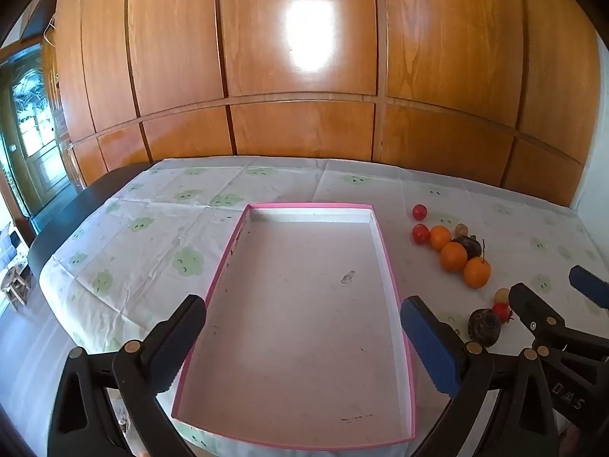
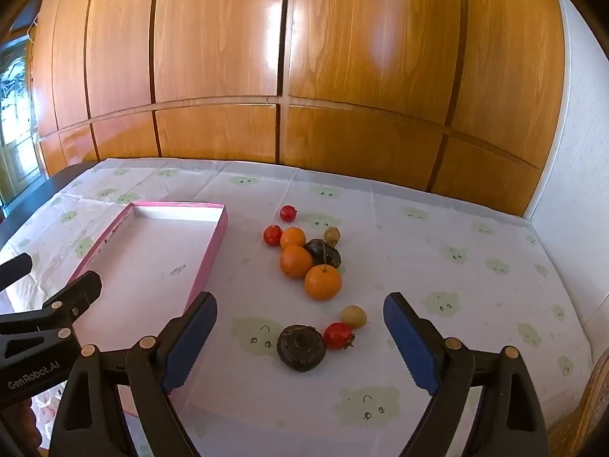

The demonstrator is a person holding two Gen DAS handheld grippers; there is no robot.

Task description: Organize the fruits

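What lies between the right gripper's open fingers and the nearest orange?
In the right wrist view, ahead of the right gripper lie a dark round fruit, a small red fruit and a small tan fruit, before the orange.

Ahead of you a tablecloth (image 2: 437, 236) printed with green cartoon faces covers the dark table (image 1: 114, 179). Beyond it stand glossy wooden cupboard doors (image 2: 220, 49); far left, a glazed door (image 1: 36, 122) and a small stool (image 1: 15, 285).
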